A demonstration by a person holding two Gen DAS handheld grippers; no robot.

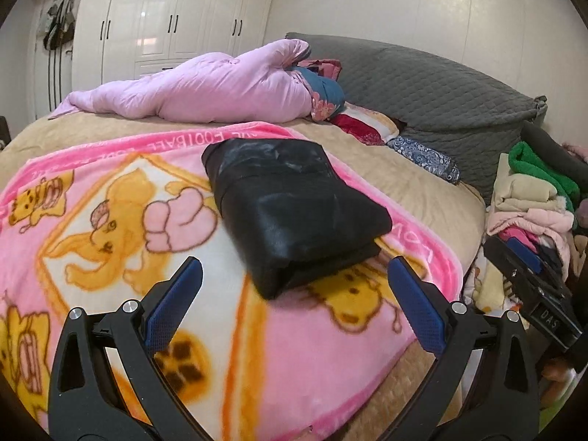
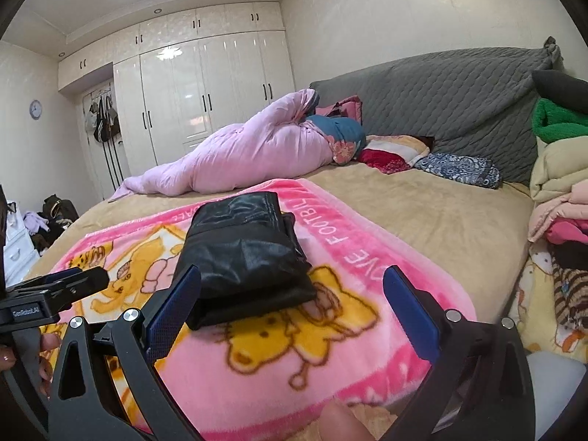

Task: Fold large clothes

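Bed [image 1: 422, 183] fills most of both views, its tan cover running from the lower edge up to a grey quilted headboard [image 1: 422, 84] at upper right. White wardrobe [image 1: 176, 11] doors with dark handles stand behind it at upper left. Across the near half of the bed lies a pink cartoon blanket [image 1: 110, 220], printed with yellow animals and a band of lettering. Farther back, in the middle of the frame, a long pale pink duvet [image 1: 205, 92] is bunched along the bed, with a blue and floral bundle at its right end. At the right edge a pile of clothes [image 1: 529, 202] is stacked, green, cream and pink layers showing.

The folded black garment [image 1: 294, 213] sits on the pink blanket at frame centre in both views, a compact shiny rectangle with its layered edge facing the cameras.

The left claw [image 1: 294, 312] is released, its blue-padded fingers spread wide either side of the garment's near edge and clear of it. The right claw [image 2: 294, 316] is likewise released; in its view the left finger lies in front of the garment's near corner, and whether it touches the cloth cannot be told. Part of the other gripper body and some fingertips show at lower left of the right wrist view.
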